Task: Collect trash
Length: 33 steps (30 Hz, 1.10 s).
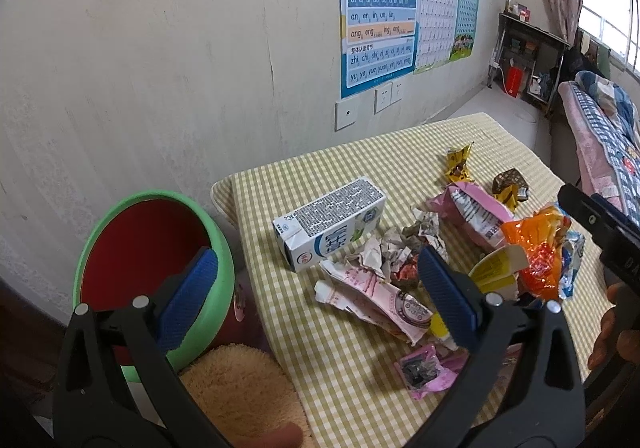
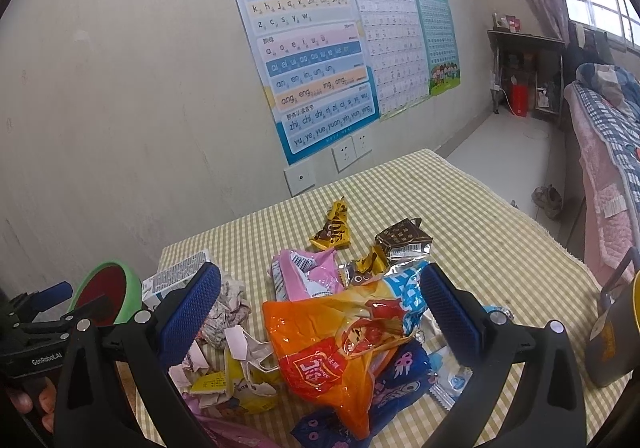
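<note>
Orange wrapper [image 2: 320,348] tops the trash; both tools (left [image 1: 320,280], right [image 2: 320,312]) gape wide, empty.

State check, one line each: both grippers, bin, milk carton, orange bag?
left gripper: open, empty, above the table's left edge.
right gripper: open, empty, over the orange bag.
green bin: open top, nothing visible inside.
milk carton: lying on its side.
orange bag: crumpled, atop the wrapper pile.
</note>
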Each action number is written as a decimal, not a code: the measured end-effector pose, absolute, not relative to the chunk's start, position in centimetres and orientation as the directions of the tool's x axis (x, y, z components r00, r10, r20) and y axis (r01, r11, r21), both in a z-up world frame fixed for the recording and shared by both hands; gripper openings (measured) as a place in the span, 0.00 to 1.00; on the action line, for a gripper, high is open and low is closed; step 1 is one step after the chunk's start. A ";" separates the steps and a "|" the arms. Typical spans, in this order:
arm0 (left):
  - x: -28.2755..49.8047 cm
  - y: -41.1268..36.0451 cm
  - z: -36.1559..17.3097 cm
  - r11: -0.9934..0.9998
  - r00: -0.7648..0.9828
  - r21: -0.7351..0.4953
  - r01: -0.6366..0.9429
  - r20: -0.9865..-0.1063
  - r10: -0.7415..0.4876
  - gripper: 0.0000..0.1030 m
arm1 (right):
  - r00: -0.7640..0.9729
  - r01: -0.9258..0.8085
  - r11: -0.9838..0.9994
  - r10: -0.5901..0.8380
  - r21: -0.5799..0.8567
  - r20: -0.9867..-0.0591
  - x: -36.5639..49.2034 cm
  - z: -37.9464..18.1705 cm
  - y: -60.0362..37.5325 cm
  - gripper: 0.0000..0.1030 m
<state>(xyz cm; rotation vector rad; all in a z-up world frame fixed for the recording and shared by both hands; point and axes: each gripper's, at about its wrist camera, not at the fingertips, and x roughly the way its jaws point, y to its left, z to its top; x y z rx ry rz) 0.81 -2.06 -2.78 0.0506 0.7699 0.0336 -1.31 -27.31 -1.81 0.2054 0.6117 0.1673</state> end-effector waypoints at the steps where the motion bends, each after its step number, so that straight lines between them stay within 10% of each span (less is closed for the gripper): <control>1: 0.8 -2.1 -2.8 0.998 0.717 0.059 -0.010 -0.696 0.048 0.95 | 0.807 -0.098 0.966 0.217 0.238 -0.550 -1.3 -1.9 -27.3 0.93; 33: 1.0 -2.5 -3.2 0.998 0.703 0.056 -0.004 -0.710 0.043 0.95 | 0.799 -0.092 0.967 0.213 0.236 -0.562 -0.6 -2.5 -27.2 0.93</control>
